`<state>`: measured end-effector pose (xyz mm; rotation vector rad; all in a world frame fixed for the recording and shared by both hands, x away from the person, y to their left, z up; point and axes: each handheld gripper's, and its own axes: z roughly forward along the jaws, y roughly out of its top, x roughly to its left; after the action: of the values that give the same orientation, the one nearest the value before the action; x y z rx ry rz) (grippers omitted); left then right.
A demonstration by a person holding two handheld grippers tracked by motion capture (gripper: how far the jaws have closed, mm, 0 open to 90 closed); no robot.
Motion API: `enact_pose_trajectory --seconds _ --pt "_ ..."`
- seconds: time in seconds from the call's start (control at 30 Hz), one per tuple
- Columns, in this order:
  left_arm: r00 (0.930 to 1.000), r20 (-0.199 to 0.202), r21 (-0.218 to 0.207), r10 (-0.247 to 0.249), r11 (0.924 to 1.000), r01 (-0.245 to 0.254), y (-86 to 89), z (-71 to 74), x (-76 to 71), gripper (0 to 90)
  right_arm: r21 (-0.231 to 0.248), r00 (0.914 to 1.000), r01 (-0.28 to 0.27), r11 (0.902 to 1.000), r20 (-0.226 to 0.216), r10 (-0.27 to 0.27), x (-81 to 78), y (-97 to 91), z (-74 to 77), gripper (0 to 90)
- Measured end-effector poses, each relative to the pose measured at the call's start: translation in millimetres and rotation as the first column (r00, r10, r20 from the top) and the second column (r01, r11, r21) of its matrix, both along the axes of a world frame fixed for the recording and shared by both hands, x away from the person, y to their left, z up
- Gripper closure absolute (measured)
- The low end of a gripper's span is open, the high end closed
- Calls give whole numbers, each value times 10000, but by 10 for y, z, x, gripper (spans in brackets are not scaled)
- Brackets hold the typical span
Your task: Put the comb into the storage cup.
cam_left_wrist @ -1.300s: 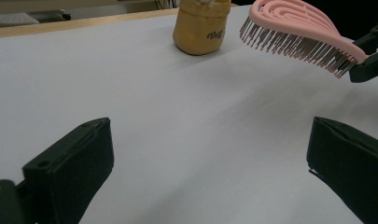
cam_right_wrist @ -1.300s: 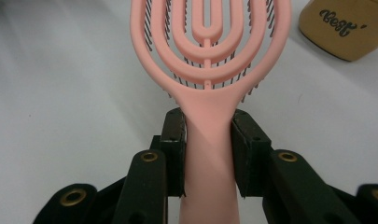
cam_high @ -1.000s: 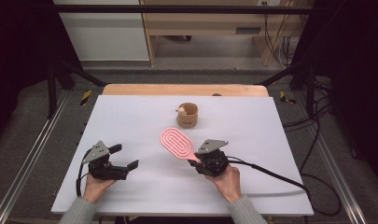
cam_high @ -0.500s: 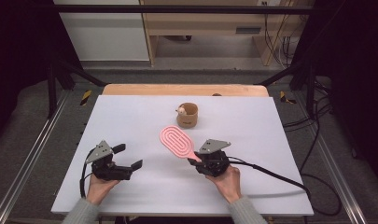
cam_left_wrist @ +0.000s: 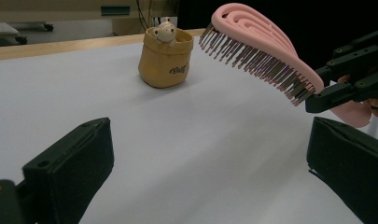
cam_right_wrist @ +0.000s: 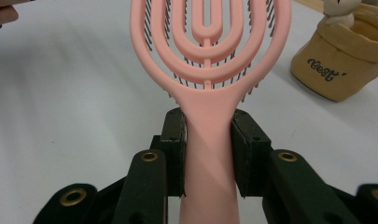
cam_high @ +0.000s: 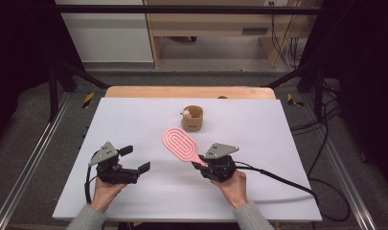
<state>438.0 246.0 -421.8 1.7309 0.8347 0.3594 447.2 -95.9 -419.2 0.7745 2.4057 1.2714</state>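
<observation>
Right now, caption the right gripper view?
Right hand-held gripper clamps pink hairbrush by its handle, tan pouch beyond.

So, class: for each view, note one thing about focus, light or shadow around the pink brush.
High view: soft overall, even light, the pink brush casts a faint shadow on the table. Left gripper view: near black tongs slightly blurred, bristles and tan pouch sharp. Right gripper view: handle crisp between the right tongs, pouch cut by the frame edge.

left gripper | shifted toward table centre, slightly raised | jaws open
</observation>
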Motion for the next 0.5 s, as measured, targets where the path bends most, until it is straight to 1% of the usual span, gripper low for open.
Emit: enact_pose_trajectory --seconds 0.1,0.23,0.37,0.5 --pt "10000 -20 -199 -53 9998 52 -12 45 -5 6 34 10000 10 10000 79 -10 -4 -4 7 695" --pt "10000 0 -213 -92 9997 92 -44 89 0 6 101 9999 17 9999 167 -19 -12 -12 21 694" --pt "9999 -39 -357 -152 9993 150 -83 111 21 6 187 9996 24 9998 267 -29 -20 -18 33 695" --pt "9998 -17 -414 -223 9989 222 -131 137 40 6 215 9997 -28 9998 237 22 -16 -17 31 695"
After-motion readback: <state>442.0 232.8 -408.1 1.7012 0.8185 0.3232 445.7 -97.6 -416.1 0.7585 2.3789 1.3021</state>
